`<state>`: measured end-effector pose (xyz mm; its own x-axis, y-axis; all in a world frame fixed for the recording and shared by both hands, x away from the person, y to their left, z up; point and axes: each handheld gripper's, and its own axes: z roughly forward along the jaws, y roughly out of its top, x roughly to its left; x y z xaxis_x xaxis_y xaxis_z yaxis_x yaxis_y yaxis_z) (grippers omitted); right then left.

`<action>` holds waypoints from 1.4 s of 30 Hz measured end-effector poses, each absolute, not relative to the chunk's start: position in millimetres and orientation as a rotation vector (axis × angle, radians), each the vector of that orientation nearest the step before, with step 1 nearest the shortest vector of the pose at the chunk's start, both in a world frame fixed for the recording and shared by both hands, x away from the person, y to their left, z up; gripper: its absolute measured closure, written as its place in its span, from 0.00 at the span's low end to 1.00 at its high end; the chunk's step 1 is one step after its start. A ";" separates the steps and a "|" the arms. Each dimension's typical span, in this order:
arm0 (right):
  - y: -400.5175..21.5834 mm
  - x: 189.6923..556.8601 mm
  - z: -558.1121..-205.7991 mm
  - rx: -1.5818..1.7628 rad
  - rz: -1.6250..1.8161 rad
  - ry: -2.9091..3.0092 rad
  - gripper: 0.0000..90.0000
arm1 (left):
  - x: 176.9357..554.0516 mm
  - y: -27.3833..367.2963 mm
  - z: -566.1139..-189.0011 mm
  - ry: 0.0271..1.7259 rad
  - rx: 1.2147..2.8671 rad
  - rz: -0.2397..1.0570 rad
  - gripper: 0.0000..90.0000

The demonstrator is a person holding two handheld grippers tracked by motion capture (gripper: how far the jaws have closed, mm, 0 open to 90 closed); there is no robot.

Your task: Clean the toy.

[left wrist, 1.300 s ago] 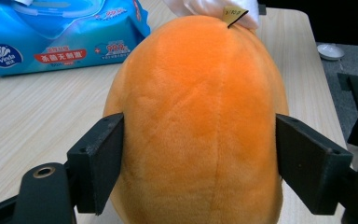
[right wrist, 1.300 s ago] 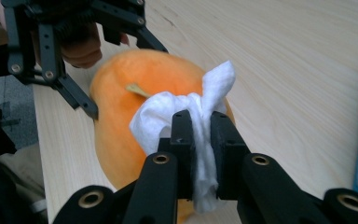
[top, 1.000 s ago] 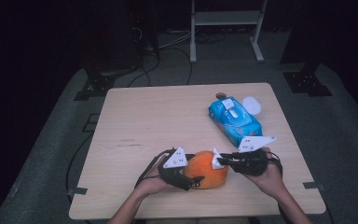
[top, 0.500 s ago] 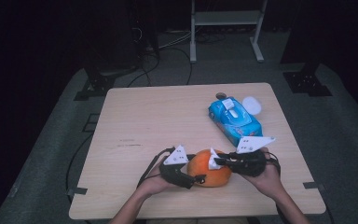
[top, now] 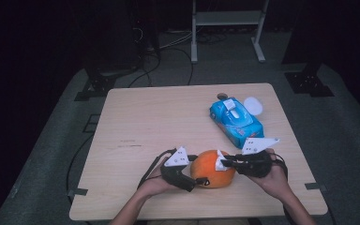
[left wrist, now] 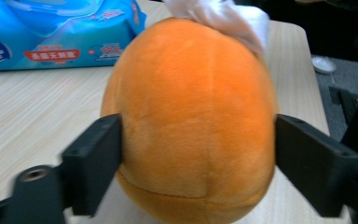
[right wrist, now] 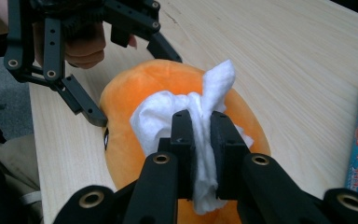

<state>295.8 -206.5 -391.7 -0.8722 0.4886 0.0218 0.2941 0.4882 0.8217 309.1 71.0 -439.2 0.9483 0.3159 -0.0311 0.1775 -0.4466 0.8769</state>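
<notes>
Lower centre of the bench (top: 136, 126): left tongs (left wrist: 198, 154), just opening wider, flank the orange plush toy (top: 212, 168); right tongs (right wrist: 201, 135) pinch a white tissue (right wrist: 168, 114) against it.

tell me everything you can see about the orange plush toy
The orange plush toy is round and soft, with fuzzy fabric and stitched seams. It rests on the wooden table near the front edge. The left gripper has a jaw at each side, just opened. The right gripper presses a white wipe on its top.
</notes>
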 end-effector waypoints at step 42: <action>-183.7 277.7 -368.1 0.541 1.406 2.496 0.89 | 283.8 46.6 -415.1 0.204 2.018 0.287 0.36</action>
